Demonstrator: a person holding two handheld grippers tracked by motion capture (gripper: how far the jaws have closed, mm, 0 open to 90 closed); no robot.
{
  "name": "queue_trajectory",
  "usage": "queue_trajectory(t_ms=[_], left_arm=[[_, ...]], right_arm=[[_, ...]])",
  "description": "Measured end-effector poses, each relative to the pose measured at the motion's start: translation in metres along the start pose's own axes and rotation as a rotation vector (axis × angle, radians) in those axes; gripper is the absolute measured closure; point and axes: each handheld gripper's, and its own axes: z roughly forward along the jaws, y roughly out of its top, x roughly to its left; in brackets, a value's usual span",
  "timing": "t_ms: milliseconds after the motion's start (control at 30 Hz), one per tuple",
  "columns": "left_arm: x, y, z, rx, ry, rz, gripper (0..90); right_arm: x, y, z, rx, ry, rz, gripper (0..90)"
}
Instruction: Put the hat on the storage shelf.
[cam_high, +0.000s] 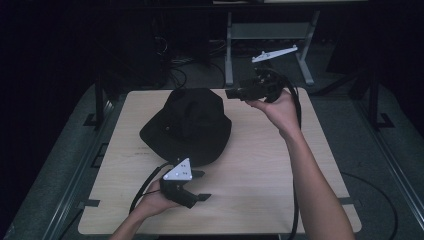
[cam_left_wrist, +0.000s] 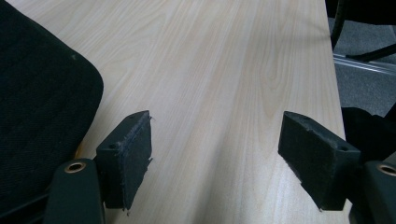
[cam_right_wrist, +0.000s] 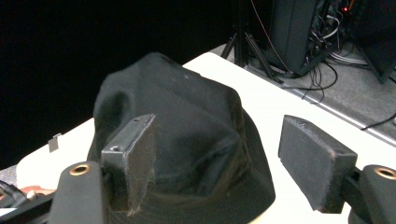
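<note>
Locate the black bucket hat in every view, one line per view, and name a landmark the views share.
High view: the black bucket hat lies brim down on the table's far left part, above the left gripper.
Left gripper view: its brim runs along the left edge, beside the left-hand jaw.
Right gripper view: the hat sits centre-left, behind the left-hand jaw.
Shared landmark: the pale wood tabletop.
</note>
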Motion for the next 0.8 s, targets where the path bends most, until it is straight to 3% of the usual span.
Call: queue_trajectory(t_ms=[200, 800], left_arm=[[0.001, -0.001, 0.0, -0.009, -0.006, -0.011, 24.9], [0.001, -0.002, 0.001, 0.004, -0.004, -0.014, 24.6]], right_arm=[[-0.005, -0.016, -0.007, 0.009, -0.008, 0.031, 25.8], [-0.013, -0.053, -0.023, 0.024, -0.043, 0.062, 22.8]])
